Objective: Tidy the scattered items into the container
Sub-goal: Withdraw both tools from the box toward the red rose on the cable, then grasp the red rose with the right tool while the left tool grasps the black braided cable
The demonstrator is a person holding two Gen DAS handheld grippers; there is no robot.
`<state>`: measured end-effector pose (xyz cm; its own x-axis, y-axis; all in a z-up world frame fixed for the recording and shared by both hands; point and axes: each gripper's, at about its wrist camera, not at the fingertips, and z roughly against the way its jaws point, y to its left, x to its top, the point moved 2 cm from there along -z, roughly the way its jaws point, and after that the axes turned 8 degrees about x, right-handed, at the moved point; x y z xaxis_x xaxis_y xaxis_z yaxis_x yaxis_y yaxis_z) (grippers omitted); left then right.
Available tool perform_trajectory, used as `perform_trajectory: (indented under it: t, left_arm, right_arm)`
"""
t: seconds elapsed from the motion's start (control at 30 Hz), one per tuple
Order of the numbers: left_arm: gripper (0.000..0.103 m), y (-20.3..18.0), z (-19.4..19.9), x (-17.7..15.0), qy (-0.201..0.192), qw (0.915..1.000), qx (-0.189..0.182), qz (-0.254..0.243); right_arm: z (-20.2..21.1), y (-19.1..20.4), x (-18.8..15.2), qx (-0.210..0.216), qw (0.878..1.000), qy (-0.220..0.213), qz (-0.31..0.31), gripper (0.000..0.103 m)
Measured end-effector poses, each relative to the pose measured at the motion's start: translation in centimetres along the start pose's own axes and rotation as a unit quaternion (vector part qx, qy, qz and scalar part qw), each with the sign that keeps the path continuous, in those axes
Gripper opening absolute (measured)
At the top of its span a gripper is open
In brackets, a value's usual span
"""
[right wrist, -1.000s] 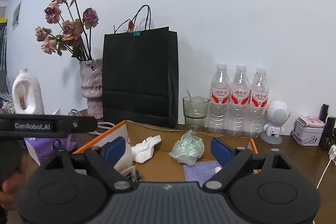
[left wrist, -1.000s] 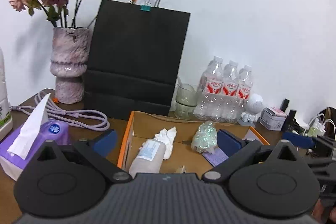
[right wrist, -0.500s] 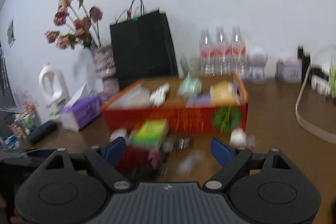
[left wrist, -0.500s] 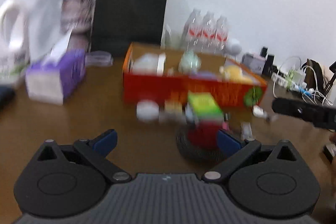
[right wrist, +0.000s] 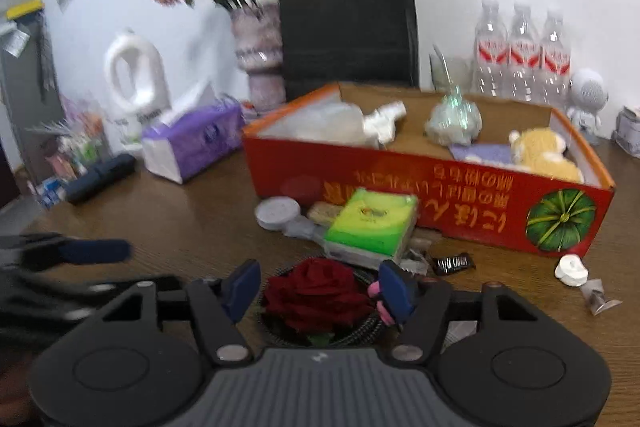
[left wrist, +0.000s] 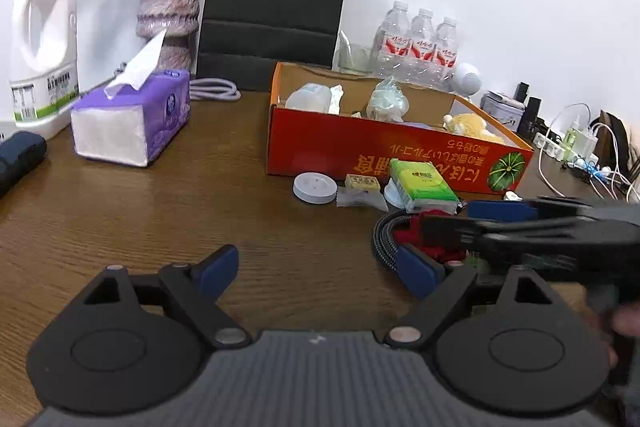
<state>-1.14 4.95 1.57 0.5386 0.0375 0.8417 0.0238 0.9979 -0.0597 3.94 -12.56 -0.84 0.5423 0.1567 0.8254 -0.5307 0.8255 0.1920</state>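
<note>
A red cardboard box [left wrist: 360, 143] [right wrist: 440, 187] stands on the brown table with a plush toy, a bottle and wrappers inside. In front of it lie a green tissue pack [right wrist: 372, 223], a white disc [right wrist: 278, 213] and a black wrapper [right wrist: 454, 262]. A red rose [right wrist: 318, 293] [left wrist: 412, 231] rests on a coiled braided cable [left wrist: 384, 239]. My right gripper [right wrist: 318, 287] straddles the rose with its jaws closing; the pads are not visibly pressing it. My left gripper [left wrist: 318, 273] hovers low over bare table left of the coil, jaws closing on nothing.
A purple tissue box [left wrist: 132, 115], a white jug [left wrist: 42, 39], a vase [left wrist: 170, 3] and a black paper bag [left wrist: 276, 3] stand behind and left. Water bottles [left wrist: 418, 43] are at the back, a power strip with cables [left wrist: 576, 151] at right.
Both grippers drew back from over the box and sank to the table in front of it. The right jaws have narrowed around the rose.
</note>
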Motion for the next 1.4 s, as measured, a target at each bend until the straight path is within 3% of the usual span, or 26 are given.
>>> perform_trajectory:
  t: [0.07,0.13,0.27,0.37,0.57,0.6,0.67,0.8,0.87,0.97,1.03,1.1,1.17,1.3,1.4]
  left_arm:
    - [0.091,0.2,0.1,0.0,-0.005,1.0000,-0.002,-0.004]
    - [0.091,0.1,-0.3,0.0,0.000,0.9999,-0.008,-0.008]
    - [0.091,-0.7,-1.6,-0.1,0.015,0.9995,-0.017,-0.024]
    - [0.090,-1.8,-2.1,0.3,0.016,0.9986,-0.032,-0.039]
    - [0.090,-4.0,-3.8,1.3,0.026,0.9952,-0.077,-0.054]
    - [0.088,-4.7,-4.2,1.4,0.034,0.9938,-0.085,-0.063]
    - [0.084,-5.6,-4.2,1.4,0.037,0.9912,-0.098,-0.081]
    - [0.085,-4.3,-2.4,0.8,0.031,0.9906,-0.101,-0.087]
    - [0.086,-3.0,-1.2,0.1,0.029,0.9920,-0.089,-0.085]
    - [0.086,-1.3,-0.4,-1.0,0.041,0.9945,-0.056,-0.079]
    - [0.086,-0.4,-0.3,-1.2,0.050,0.9957,-0.039,-0.068]
    - [0.086,0.2,-0.4,-1.2,0.052,0.9965,-0.033,-0.056]
    - [0.086,0.1,-0.9,-0.9,0.052,0.9966,-0.035,-0.053]
    - [0.086,-2.8,-2.3,0.4,0.041,0.9943,-0.067,-0.072]
    - [0.086,-5.2,-3.8,1.5,0.033,0.9919,-0.090,-0.084]
  right_arm:
    - [0.0,0.1,0.1,-0.006,1.000,-0.006,0.005,0.052]
    - [0.3,0.0,0.2,0.009,1.000,-0.012,0.001,0.027]
    - [1.3,0.1,0.2,0.004,1.000,-0.019,0.006,0.020]
    - [3.6,-0.7,1.0,0.009,0.999,-0.049,-0.016,0.012]
    - [8.4,-2.8,1.7,-0.014,0.995,-0.095,-0.032,0.012]
    - [8.9,-3.2,1.7,-0.012,0.995,-0.094,-0.034,0.016]
    - [8.5,-3.6,1.5,0.014,0.996,-0.071,-0.047,0.020]
    - [5.3,-2.2,0.6,0.058,0.998,-0.013,-0.024,0.043]
    - [3.2,-1.6,0.6,0.069,0.997,0.002,-0.016,0.044]
    - [0.0,-0.3,0.8,0.045,0.998,0.033,0.016,0.054]
    - [-1.4,0.5,0.4,0.026,0.998,0.051,0.041,0.052]
    - [-1.3,0.7,0.6,0.032,0.998,0.047,0.031,0.035]
    - [-0.4,1.4,0.9,0.008,0.999,0.024,0.042,0.030]
    - [4.5,2.9,2.1,-0.022,0.992,-0.064,0.105,0.030]
    - [8.3,1.8,2.6,-0.057,0.987,-0.109,0.107,0.031]
